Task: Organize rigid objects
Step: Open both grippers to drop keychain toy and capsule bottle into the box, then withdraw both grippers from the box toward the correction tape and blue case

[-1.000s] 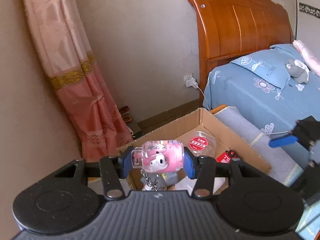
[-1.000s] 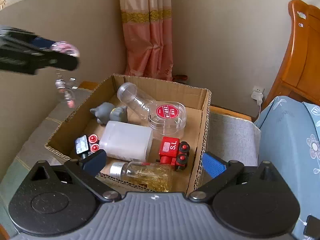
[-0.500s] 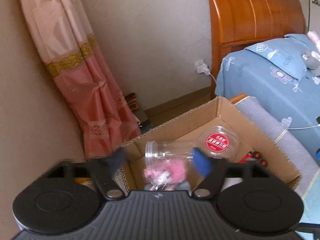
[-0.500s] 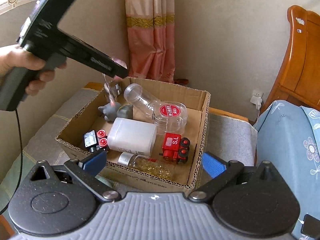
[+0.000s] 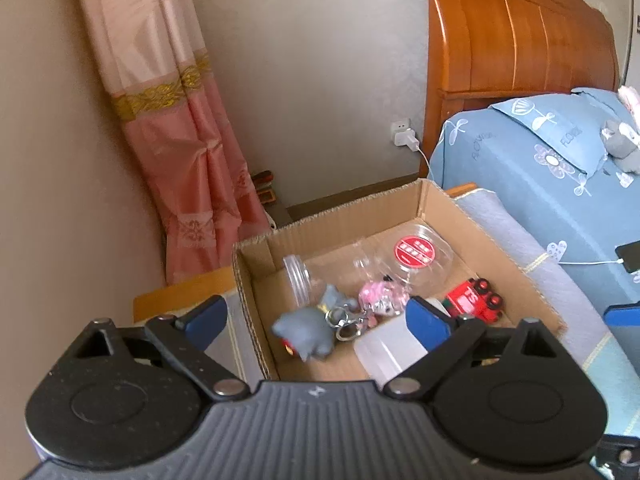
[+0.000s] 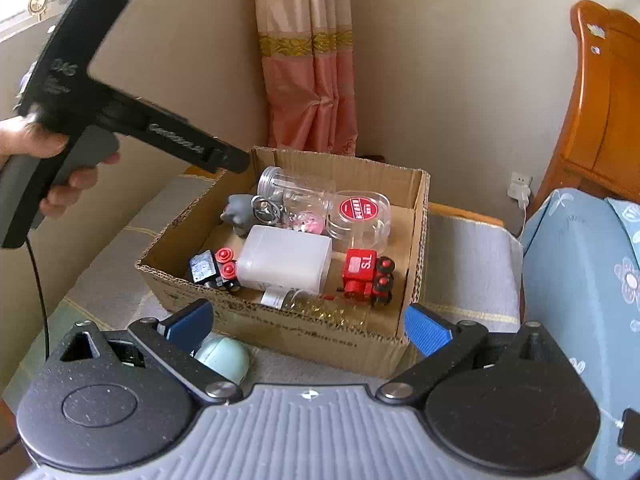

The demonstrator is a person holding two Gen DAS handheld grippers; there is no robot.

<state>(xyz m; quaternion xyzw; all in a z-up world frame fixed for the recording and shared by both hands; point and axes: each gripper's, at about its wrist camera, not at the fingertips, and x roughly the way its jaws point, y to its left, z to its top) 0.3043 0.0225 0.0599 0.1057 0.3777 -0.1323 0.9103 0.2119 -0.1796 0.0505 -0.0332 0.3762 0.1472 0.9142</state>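
Observation:
A cardboard box (image 5: 440,208) (image 6: 280,332) holds a pink keychain toy (image 5: 380,300) (image 6: 310,222), a grey figurine (image 5: 306,330) (image 6: 240,210), a clear jar (image 6: 296,192), a round clear tub with a red label (image 5: 416,252) (image 6: 358,210), a white container (image 6: 284,258) and a red toy train (image 5: 474,302) (image 6: 366,274). My left gripper (image 5: 316,316) is open and empty above the box's left side; it also shows in the right wrist view (image 6: 236,160). My right gripper (image 6: 308,322) is open and empty in front of the box.
A pale green round object (image 6: 224,360) lies before the box by my right gripper's left finger. The box sits on a grey cloth-covered bench (image 6: 468,256). A blue bed (image 5: 540,168) with a wooden headboard stands right; a pink curtain (image 5: 184,140) hangs behind.
My left gripper opened and let go of the pink keychain toy, which dropped into the box beside the grey figurine. The right gripper pulled back slightly.

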